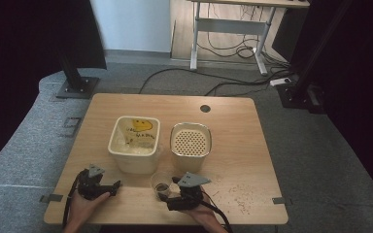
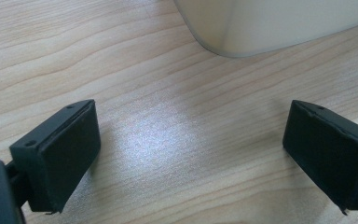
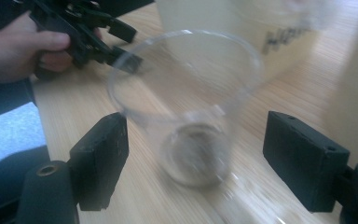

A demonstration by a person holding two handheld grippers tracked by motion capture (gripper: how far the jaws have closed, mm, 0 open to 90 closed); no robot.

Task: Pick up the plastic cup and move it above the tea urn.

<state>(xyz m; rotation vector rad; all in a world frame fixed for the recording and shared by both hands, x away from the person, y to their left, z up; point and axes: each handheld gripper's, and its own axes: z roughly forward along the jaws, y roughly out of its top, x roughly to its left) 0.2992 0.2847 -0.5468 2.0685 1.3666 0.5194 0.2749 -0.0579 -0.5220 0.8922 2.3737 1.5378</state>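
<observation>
My right gripper (image 3: pixel 193 154) wide open, clear cup (image 3: pixel 191 107) between jaws, ungripped. Left gripper (image 2: pixel 189 154) open, empty. Grains (image 1: pixel 240 196) spilled; pickup pending.

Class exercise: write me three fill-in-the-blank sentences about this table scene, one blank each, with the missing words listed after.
1. The clear plastic cup stands between the jaws of the ____ tool.
2. The bin with a perforated insert stands to the ____ of the cream tub in the high view.
3. The left tool has its jaws ____, with only the wooden table between them.

Missing words: right; right; open
</observation>
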